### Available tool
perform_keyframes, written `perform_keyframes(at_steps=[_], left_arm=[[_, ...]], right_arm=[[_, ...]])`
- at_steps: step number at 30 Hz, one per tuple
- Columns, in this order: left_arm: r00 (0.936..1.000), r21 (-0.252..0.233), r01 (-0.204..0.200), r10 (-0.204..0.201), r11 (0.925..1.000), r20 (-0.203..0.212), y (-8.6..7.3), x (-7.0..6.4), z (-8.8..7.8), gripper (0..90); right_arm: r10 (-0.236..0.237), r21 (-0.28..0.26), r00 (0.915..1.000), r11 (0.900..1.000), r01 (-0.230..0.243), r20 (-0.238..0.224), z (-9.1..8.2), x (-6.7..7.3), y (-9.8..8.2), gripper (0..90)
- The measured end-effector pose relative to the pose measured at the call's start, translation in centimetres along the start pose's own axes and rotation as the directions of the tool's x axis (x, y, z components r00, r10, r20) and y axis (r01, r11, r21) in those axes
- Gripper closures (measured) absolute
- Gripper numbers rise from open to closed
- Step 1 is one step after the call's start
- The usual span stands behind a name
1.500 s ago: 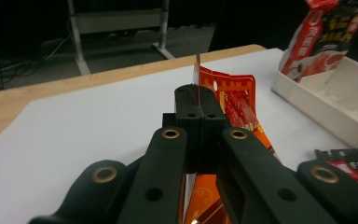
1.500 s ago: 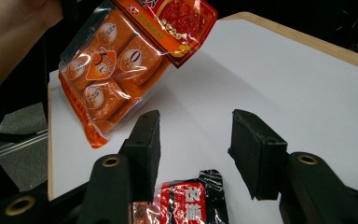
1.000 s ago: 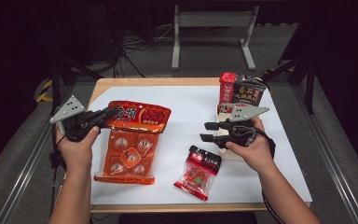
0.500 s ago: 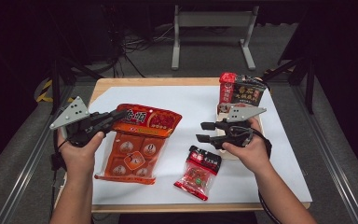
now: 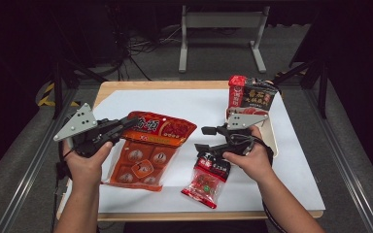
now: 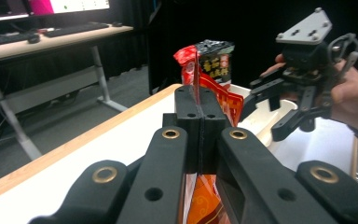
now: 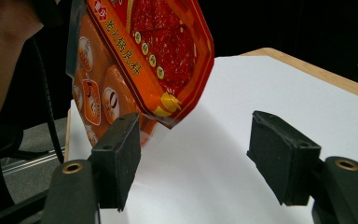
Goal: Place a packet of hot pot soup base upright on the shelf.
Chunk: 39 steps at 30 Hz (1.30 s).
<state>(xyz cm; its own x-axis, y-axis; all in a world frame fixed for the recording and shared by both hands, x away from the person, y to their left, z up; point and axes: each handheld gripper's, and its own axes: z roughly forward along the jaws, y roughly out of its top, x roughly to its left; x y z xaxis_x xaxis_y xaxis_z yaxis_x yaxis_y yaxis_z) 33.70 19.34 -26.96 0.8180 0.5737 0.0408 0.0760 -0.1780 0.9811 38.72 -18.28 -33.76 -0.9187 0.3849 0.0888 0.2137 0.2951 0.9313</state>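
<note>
From the left gripper view I am seeing my left claw [image 6: 199, 122] clamping the orange pouch [image 5: 148, 148] edge, while the right gripper view is showing my right claw [image 7: 205, 156] gaping wide, holding nothing.

Large orange-red flat pouch [image 5: 150, 150]: glossy plastic film, printed, catching highlights; small red clear-windowed sachet [image 5: 208, 175]: shiny plastic, crinkled at its seams; upright red-and-black packet [image 5: 248, 97]: glossy printed film. Bench [image 5: 126, 86]: pale wood edge, smooth; white sheet covering it [image 5: 194, 104]: matt, paper-like. Left gripper [image 6: 199, 109]: matt black plastic with brass-coloured rivets; right gripper [image 7: 193, 161]: jaws faced with rough black pads; its three-cornered grey plate [image 5: 245, 120]: dull metal.
</note>
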Motion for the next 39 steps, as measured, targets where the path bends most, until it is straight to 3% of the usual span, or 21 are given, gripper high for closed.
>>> perform_keyframes(at_steps=[17, 31, 39], left_arm=[[0.9988, -0.02, -0.016, 0.017, 0.9997, 0.045, 0.7, -1.0, -0.1, 90.0], [0.9971, -0.058, -0.033, 0.037, 0.9978, 0.067, 1.1, -1.9, 0.0, 90.0], [0.9965, -0.068, -0.05, 0.055, 0.9964, 0.063, 1.2, -2.0, -0.2, 90.0]], right_arm=[[-0.029, 0.014, 0.9988, 0.999, 0.03, -0.039, 1.6, 0.7, -0.4, 33.0], [-0.014, -0.049, 0.9967, 0.999, 0.01, -0.08, 3.4, 0.4, -0.4, 26.6], [-0.045, -0.054, 0.9952, 0.998, 0.041, -0.087, 4.6, 0.5, -0.2, 23.5]])
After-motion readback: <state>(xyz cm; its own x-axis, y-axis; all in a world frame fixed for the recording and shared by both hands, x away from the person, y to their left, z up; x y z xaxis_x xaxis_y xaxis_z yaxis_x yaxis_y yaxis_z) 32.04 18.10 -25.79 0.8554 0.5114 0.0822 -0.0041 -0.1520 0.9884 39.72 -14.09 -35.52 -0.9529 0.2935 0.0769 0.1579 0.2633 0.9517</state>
